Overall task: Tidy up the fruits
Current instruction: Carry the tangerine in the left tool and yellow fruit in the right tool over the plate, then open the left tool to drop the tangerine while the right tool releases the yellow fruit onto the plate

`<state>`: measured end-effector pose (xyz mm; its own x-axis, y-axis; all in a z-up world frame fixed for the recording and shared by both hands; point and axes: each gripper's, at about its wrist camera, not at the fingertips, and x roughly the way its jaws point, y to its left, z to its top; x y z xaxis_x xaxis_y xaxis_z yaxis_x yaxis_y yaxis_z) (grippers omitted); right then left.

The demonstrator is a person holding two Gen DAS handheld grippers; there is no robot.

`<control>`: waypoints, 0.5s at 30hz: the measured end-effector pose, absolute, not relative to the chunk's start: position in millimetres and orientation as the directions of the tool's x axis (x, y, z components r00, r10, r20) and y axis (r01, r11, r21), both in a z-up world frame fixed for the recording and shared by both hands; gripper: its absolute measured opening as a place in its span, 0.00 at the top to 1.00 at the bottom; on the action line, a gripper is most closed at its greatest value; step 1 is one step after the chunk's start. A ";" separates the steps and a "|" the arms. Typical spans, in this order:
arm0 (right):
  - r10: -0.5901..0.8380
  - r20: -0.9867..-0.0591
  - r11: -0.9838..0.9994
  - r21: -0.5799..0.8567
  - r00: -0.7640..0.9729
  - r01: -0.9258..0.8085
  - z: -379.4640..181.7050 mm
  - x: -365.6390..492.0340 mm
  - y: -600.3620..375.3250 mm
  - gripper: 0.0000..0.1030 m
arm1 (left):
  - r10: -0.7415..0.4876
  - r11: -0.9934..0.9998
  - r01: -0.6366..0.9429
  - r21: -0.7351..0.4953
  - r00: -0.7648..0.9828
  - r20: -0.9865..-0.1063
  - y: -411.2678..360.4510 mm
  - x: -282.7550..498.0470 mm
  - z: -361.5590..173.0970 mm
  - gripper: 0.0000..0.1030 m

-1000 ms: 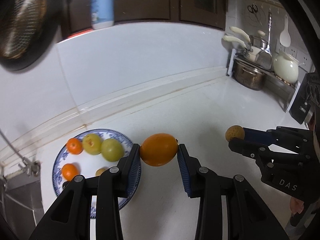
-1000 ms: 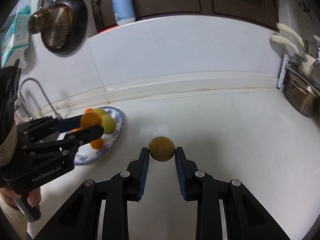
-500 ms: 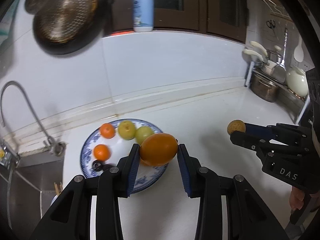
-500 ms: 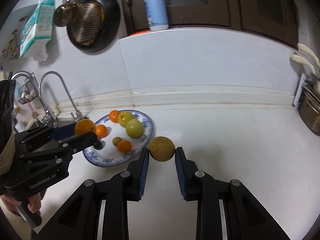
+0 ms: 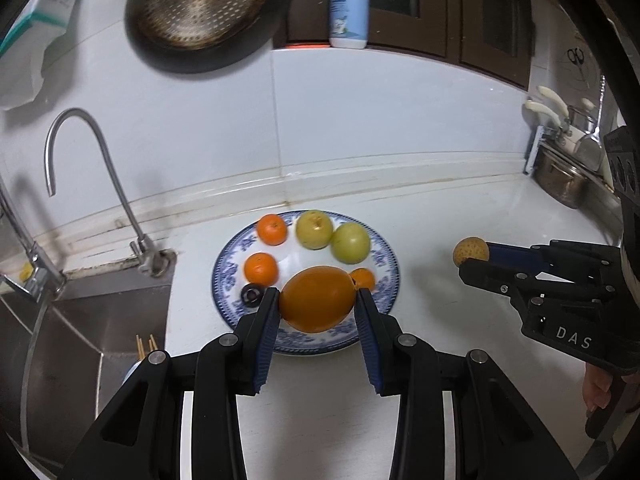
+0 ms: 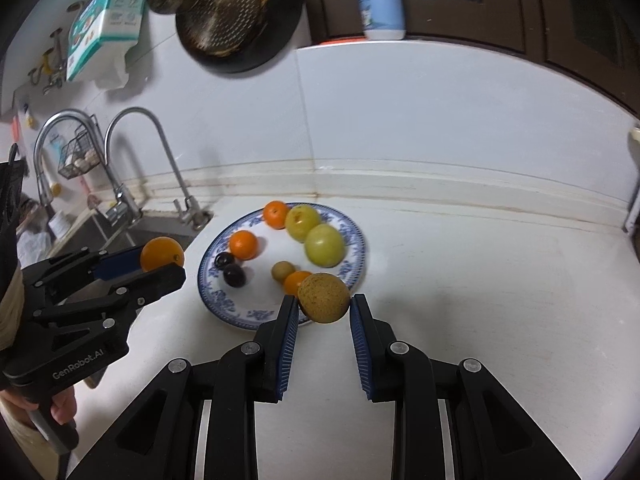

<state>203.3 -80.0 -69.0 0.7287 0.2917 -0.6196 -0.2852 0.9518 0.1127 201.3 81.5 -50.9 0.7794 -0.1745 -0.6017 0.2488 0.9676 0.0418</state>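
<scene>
**Two fruits held in the air at the plate**

The left gripper (image 5: 317, 304) is pinching a large orange fruit (image 5: 317, 298) between its blue pads, holding it over the near part of the blue-patterned plate (image 5: 224, 268) on the white counter (image 5: 460, 208). The fruit is covering part of the plate, and a small orange (image 5: 363, 278) is peeking out behind it. The right gripper (image 6: 324, 306) is pinching a rough brown fruit (image 6: 323, 298) at the plate's near rim, and it is partly hiding another small orange (image 6: 295, 280). Two green fruits (image 6: 324, 245), further oranges and two dark fruits (image 6: 234, 275) are lying on the plate. In the left wrist view only one dark fruit is showing. The hands holding the grippers are mostly cut off at the frame edges.
</scene>
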 end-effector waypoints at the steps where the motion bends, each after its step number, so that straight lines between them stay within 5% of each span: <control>1: 0.297 -0.623 0.950 0.114 0.724 -0.292 -70.2 205.7 -77.7 0.73 | -0.170 0.969 0.244 0.042 0.778 -0.604 84.2 203.2 -52.5 0.64; 15: 0.339 -0.679 0.924 0.110 0.651 -0.367 -88.7 262.4 -43.7 0.73 | -0.207 0.962 0.274 -0.001 0.726 -0.656 100.1 249.0 -72.7 0.64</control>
